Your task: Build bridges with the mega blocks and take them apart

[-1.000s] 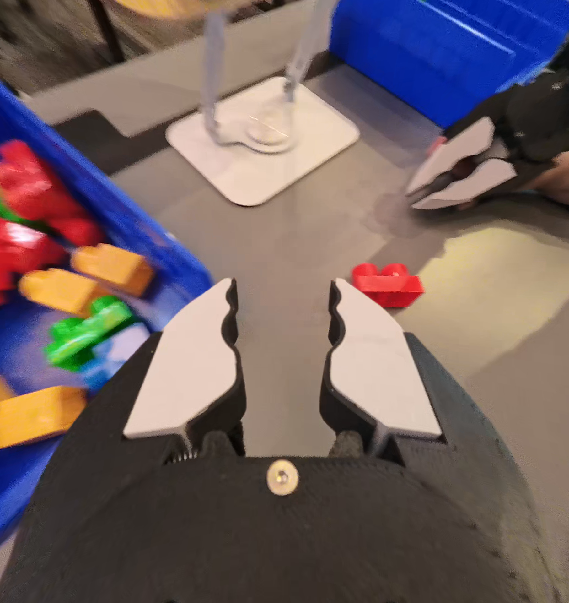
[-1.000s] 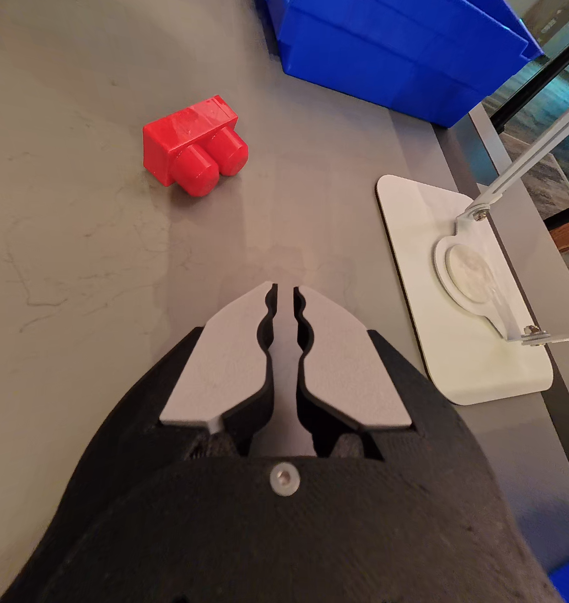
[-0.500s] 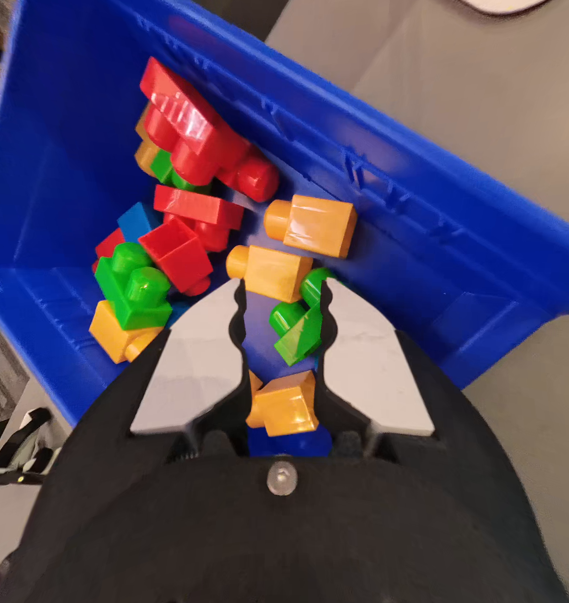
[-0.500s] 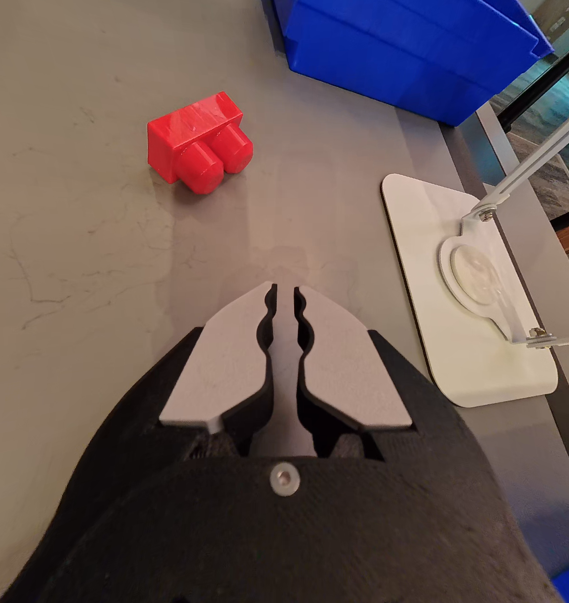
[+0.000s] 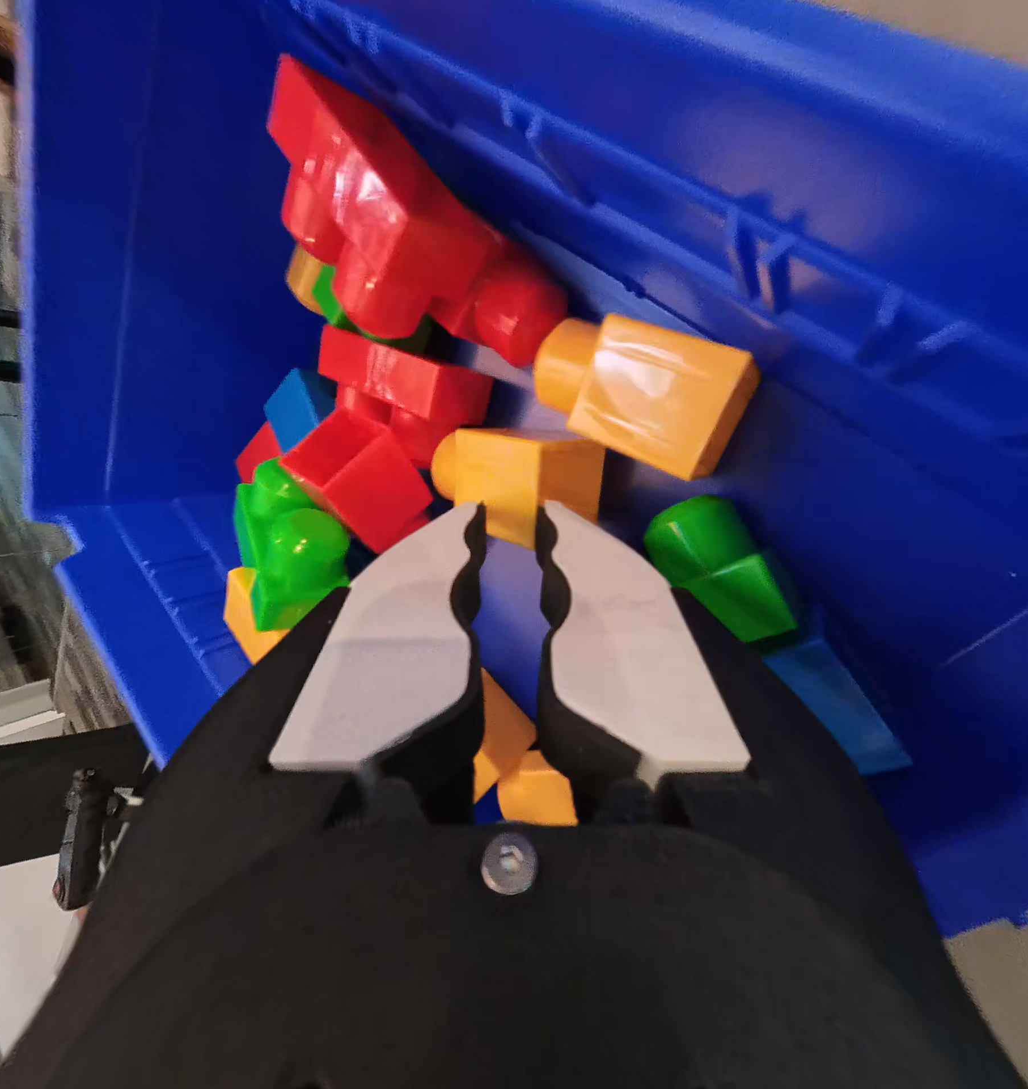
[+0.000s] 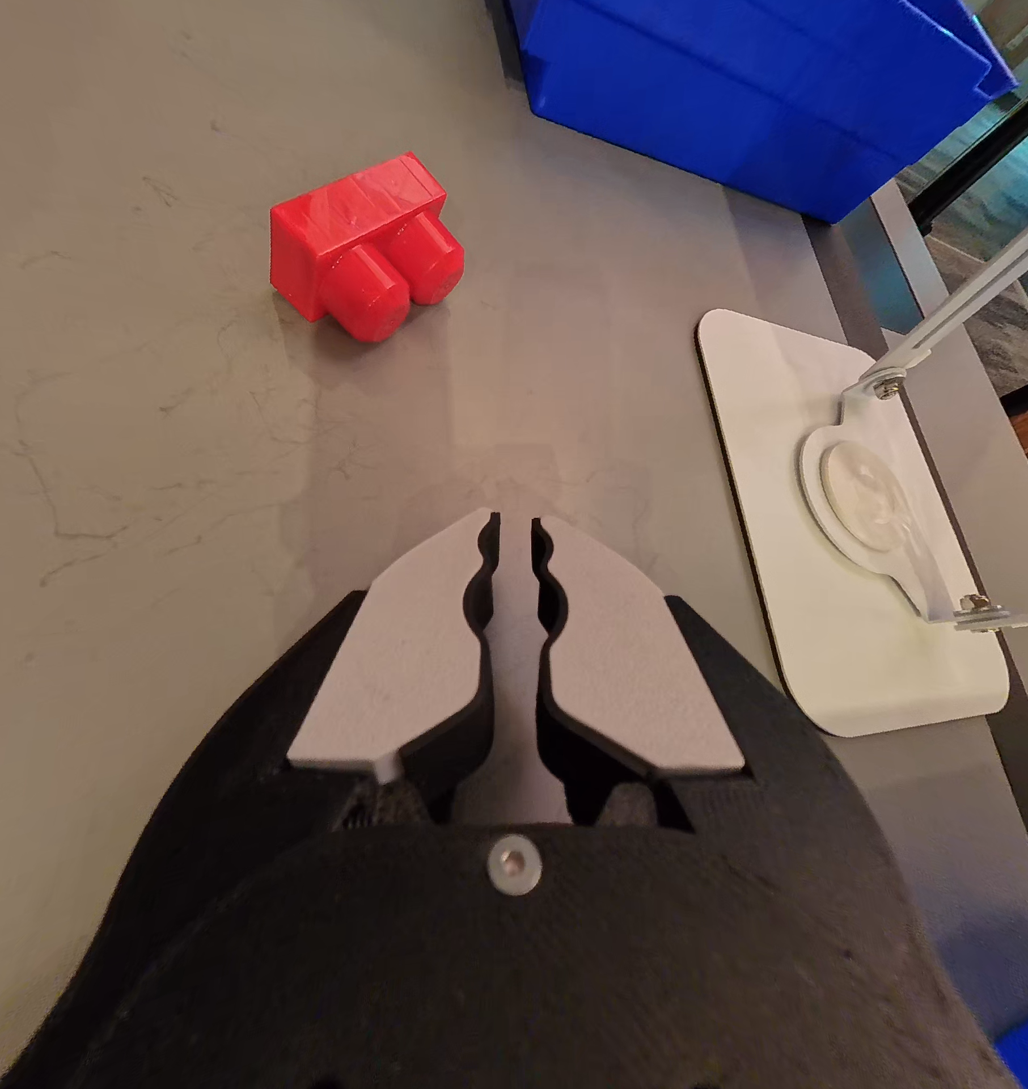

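In the left wrist view my left gripper (image 5: pixel 511 510) is down inside a blue bin (image 5: pixel 794 177) of mega blocks. Its fingertips are closed on the near edge of a yellow one-stud block (image 5: pixel 511 471) that lies on its side. Red (image 5: pixel 382 236), green (image 5: pixel 287 542) and other yellow blocks (image 5: pixel 653 395) lie around it. In the right wrist view my right gripper (image 6: pixel 516 521) hovers over the grey table (image 6: pixel 146 412), its fingers a narrow gap apart with nothing between them. A red two-stud block (image 6: pixel 358 241) lies on its side ahead and to its left.
A second blue bin (image 6: pixel 735 88) stands at the far right of the table. A white stand base (image 6: pixel 823 530) with a clear bracket sits to the right of my right gripper, near the table edge. A green block (image 5: pixel 723 571) lies right of my left fingers. The left gripper's tips are roughly 35 centimetres from the right gripper's.
My left gripper swung from over the table into the bin of blocks and its fingers closed from wide open onto the yellow block. My right gripper barely moved and kept its narrow gap.
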Available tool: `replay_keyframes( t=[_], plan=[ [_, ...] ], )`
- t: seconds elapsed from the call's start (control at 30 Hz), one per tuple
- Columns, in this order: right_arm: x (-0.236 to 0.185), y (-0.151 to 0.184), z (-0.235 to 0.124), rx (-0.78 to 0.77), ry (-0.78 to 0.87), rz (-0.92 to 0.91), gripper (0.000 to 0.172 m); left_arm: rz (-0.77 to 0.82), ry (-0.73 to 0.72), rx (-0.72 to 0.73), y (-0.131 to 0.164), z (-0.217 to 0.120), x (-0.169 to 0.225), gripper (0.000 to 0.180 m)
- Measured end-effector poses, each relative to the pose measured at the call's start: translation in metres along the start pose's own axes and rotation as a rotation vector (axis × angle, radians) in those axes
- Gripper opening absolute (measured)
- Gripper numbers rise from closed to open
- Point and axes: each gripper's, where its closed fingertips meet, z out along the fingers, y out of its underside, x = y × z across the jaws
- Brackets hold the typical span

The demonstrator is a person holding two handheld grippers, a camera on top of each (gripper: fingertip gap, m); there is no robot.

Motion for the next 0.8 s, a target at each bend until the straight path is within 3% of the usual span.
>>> replay_keyframes(
  t=[0.13, 0.3, 0.43, 0.63, 0.8],
  plan=[
    [0.001, 0.002, 0.000, -0.009, 0.004, -0.001, 0.010, -0.043, -0.060, 0.064, -0.003, -0.011, -0.014, 0.003],
    [0.003, 0.004, 0.000, -0.014, 0.012, 0.001, 0.010, -0.093, -0.060, 0.154, -0.006, -0.027, -0.022, 0.003],
    [0.005, 0.005, -0.001, -0.015, 0.022, 0.003, 0.010, -0.122, -0.058, 0.259, -0.014, -0.065, -0.020, 0.003],
    [0.012, 0.009, -0.003, -0.027, 0.047, 0.015, 0.009, -0.076, 0.006, 0.463, -0.036, -0.153, 0.025, 0.003],
    [0.014, 0.012, -0.002, -0.044, 0.064, 0.015, 0.009, -0.025, 0.104, 0.530, -0.042, -0.179, 0.093, 0.003]
  ],
)
